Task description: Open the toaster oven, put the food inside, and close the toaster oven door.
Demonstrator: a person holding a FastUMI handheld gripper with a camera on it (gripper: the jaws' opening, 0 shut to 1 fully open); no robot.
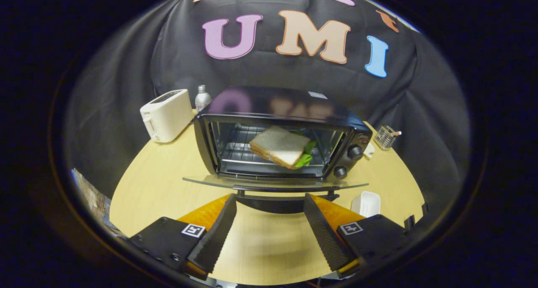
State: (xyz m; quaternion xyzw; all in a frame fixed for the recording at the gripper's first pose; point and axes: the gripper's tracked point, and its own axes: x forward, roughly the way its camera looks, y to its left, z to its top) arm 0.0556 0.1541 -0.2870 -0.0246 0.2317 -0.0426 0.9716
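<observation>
Mid-frame, the toaster oven [281,132] stands with its door [275,183] dropped flat, sandwich [280,147] on the rack; at bottom, the gripper [269,208] gapes wide, holding nothing

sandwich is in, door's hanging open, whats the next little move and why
Probably ease the open gripper forward and under the door handle, then lift. The sandwich already lies on the rack inside the toaster oven, the glass door is folded down flat, and its handle sits just ahead of the spread fingers, which hold nothing. Only the closing seems left.
</observation>
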